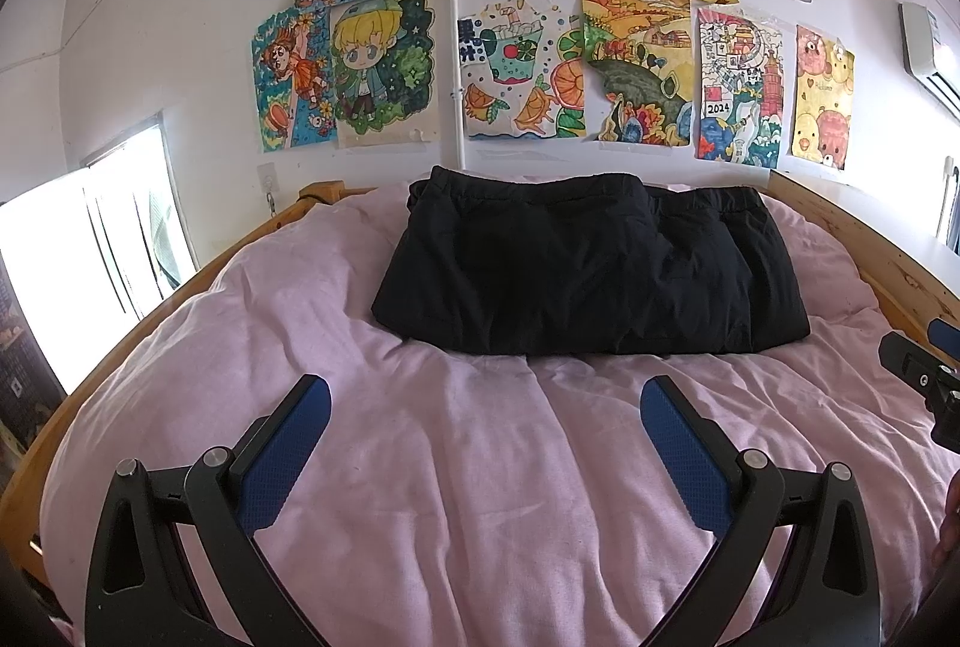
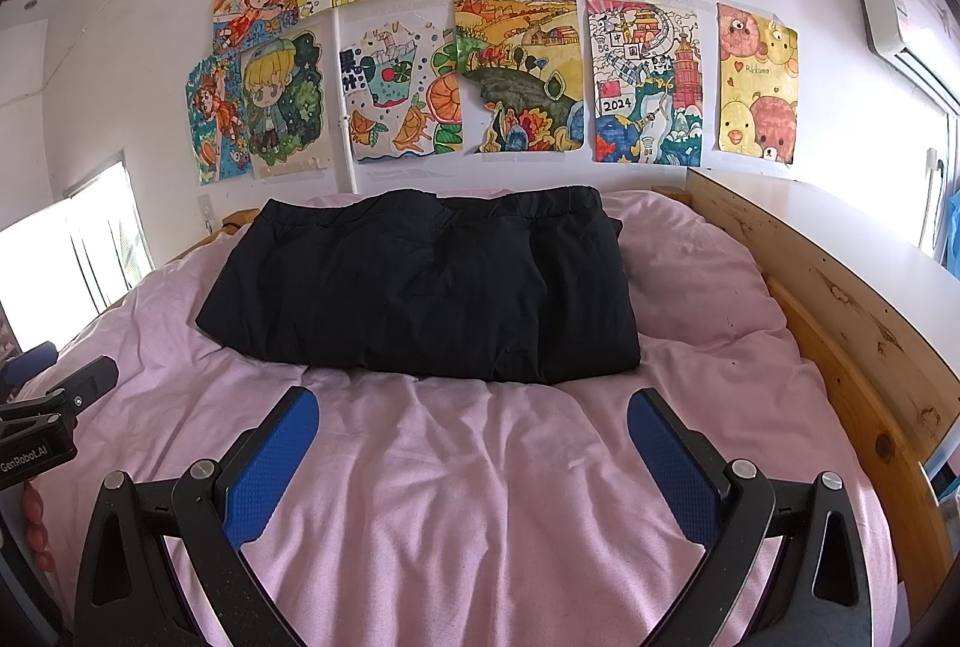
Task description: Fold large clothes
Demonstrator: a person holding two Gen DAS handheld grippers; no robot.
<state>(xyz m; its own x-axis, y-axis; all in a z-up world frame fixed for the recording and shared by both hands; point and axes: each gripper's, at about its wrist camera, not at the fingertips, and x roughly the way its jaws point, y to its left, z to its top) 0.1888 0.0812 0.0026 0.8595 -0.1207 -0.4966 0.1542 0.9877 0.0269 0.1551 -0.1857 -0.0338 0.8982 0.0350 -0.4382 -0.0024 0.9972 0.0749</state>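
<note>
Bedding: a wrinkled pink duvet [image 1: 420,437] is covering the bed
Bed frame: a pale wooden frame [image 2: 840,323] is running along the duvet's edge
Wall: colourful children's drawings [image 2: 516,65] are hanging in two rows
Air conditioner [image 2: 894,29]: sitting high on the wall's right side
Window [image 1: 90,251]: glowing bright at left

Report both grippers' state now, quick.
Left gripper: open, holding nothing, above the pink bedding.
Right gripper: open, holding nothing, short of the folded black garment.
</note>
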